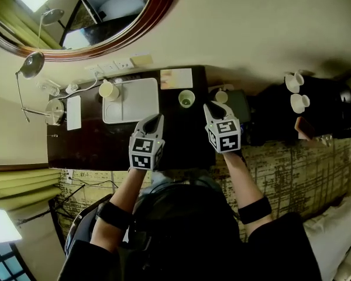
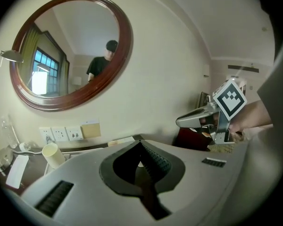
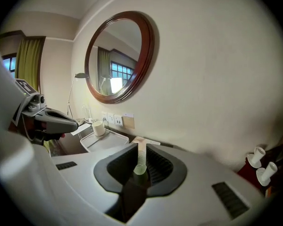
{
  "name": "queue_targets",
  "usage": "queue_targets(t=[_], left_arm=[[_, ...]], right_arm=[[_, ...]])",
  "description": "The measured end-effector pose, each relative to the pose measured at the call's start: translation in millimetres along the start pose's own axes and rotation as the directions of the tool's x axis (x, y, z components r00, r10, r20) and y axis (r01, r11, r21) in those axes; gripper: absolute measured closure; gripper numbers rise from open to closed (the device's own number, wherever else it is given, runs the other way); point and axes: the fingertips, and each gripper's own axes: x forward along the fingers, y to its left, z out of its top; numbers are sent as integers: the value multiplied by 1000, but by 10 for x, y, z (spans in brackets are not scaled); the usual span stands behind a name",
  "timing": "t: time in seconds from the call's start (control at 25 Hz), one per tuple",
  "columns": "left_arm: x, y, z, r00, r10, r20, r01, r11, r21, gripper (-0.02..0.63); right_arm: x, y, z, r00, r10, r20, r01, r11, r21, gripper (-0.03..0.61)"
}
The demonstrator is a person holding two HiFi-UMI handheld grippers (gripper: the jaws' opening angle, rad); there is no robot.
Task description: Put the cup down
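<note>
- Held in the person's right hand, the right gripper (image 1: 212, 106) hangs above the near right part of a dark desk (image 1: 93, 142). Its jaws are almost together, with only a narrow slit between them, and they grip nothing.
- Its own camera looks through that slit at the pale green cup (image 1: 186, 99), which is farther off and apart from the jaws.
- In the head view, the pale green cup stands upright on the desk near the wall. It is just to the right of a white tray (image 1: 134, 113) and just in front of a pale card (image 1: 176, 78).
- To the left, the left gripper (image 1: 156, 119) is held over the front edge of the tray. Its jaws are pressed fully together and hold nothing.
- On the tray's far left corner stands a cream cup (image 1: 108, 90), upright.
- Another small cup (image 1: 222, 96) sits just beyond the right gripper's tip, partly hidden by it.
- Above the desk, an oval mirror with a dark wooden frame (image 1: 158, 10) hangs on the cream wall, and a row of wall sockets (image 1: 114, 67) runs below it.
- At the desk's left end stands a desk lamp (image 1: 31, 65).
- Well off to the right, two white cups (image 1: 293, 82) rest on a dark surface.
</note>
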Motion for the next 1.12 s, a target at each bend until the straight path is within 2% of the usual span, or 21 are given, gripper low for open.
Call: queue_targets(t=[0.12, 0.28, 0.4, 0.64, 0.8, 1.12], left_arm=[[-17, -11, -10, 1000, -14, -2, 14, 1000, 3, 612], [-30, -62, -23, 999, -35, -6, 34, 999, -9, 612], [-15, -63, -62, 1000, -31, -3, 31, 999, -8, 612], [-3, -26, -112, 1000, -27, -9, 26, 999, -34, 612], [35, -29, -88, 1000, -26, 5, 27, 997, -74, 612], [-35, 53, -56, 1000, -1, 21, 3, 996, -92, 612]], right_arm=[[-101, -27, -102, 1000, -27, -2, 27, 999, 26, 557], [-176, 13, -267, 1000, -17, -21, 18, 998, 59, 572], [-208, 21, -411, 999, -8, -45, 11, 997, 77, 572], [-172, 69, -456, 998, 10, -57, -6, 997, 75, 572], [-135, 67, -451, 998, 27, -62, -22, 997, 71, 572], [17, 253, -378, 994, 83, -69, -79, 996, 51, 572]])
